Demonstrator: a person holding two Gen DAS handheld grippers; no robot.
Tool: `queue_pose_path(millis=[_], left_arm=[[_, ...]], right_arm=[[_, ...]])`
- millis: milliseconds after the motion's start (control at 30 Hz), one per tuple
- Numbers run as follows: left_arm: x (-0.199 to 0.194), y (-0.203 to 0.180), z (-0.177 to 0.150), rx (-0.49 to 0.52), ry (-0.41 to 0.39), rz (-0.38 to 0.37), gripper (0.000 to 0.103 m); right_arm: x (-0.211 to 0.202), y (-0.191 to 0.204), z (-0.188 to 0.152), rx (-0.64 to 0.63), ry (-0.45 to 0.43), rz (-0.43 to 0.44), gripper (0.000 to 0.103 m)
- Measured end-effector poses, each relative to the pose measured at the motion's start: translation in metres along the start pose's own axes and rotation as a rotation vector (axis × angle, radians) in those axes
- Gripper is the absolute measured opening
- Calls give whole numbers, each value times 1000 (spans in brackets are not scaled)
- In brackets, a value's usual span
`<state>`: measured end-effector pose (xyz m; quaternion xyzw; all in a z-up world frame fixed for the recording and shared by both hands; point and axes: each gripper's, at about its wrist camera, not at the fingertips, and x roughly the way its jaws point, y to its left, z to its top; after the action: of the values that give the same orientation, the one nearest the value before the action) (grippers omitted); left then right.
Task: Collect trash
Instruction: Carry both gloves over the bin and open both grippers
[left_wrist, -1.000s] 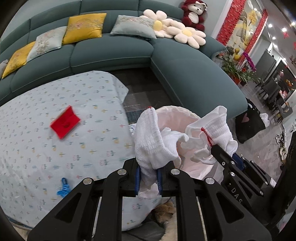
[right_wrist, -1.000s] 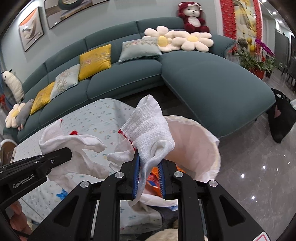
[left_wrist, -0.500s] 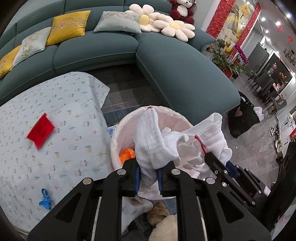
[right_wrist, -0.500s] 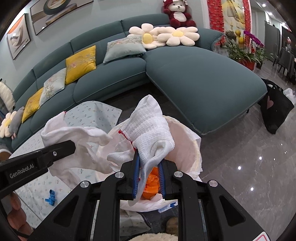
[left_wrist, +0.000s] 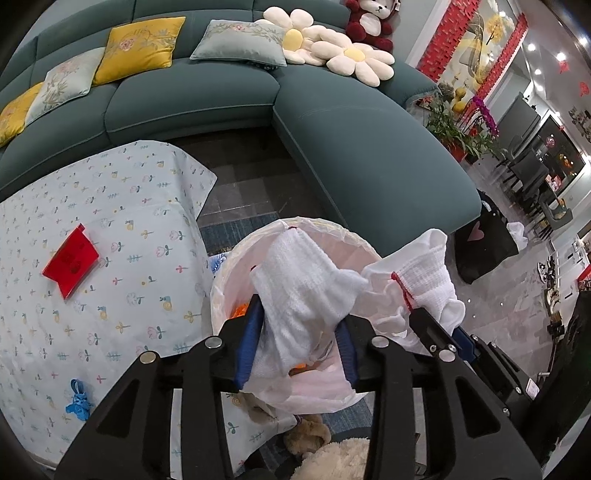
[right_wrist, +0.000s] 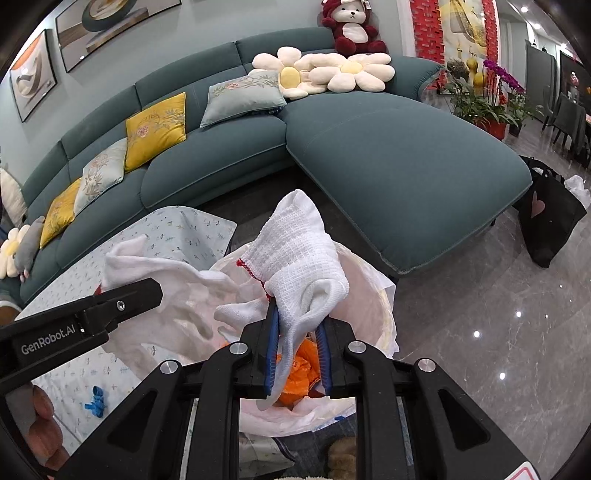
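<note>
L gripper (left_wrist: 299, 328): jaws opening, blue pads apart w/ a white knit glove (left_wrist: 299, 295) slack between them, not pinched, hanging over the bin (left_wrist: 221, 288). R gripper (right_wrist: 297, 343): pads clamped on a 2nd white glove (right_wrist: 295, 258), red-stitched cuff, also above bin mouth. Count: 2 gloves, 1 per claw; 1 bin w/ white liner, orange wrapper (right_wrist: 299, 373) inside. Gloves look limp, waffle-knit, fingers drooping toward liner. The 2 claws sit close side by side; L one crosses R view at left (right_wrist: 122, 306).

Edges/room: bin rim just beside the edge of the low table (left_wrist: 110, 229) w/ floral cloth; cloth corner hangs near bin. Grey tile floor open to the right of bin, teal sofa (left_wrist: 369, 155) chaise close behind it. On table: 1 red card (left_wrist: 70, 264), 1 blue scrap (left_wrist: 77, 400), both well apart from bin. Plush toy (left_wrist: 332, 454) at bin's foot.
</note>
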<state>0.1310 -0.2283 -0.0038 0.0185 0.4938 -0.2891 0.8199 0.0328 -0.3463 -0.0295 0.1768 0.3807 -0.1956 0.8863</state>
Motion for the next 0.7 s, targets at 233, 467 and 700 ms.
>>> queue_pose_path(millis=[233, 467, 700], left_arm=[[0, 1, 5, -25, -5, 2, 57], [-3, 2, 11, -36, -25, 2, 60], [-5, 12, 11, -51, -31, 13, 60]], right_arm=[[-2, -1, 2, -3, -9, -10, 18], [-1, -5, 3, 8, -11, -20, 18], [1, 3, 4, -5, -6, -6, 21]])
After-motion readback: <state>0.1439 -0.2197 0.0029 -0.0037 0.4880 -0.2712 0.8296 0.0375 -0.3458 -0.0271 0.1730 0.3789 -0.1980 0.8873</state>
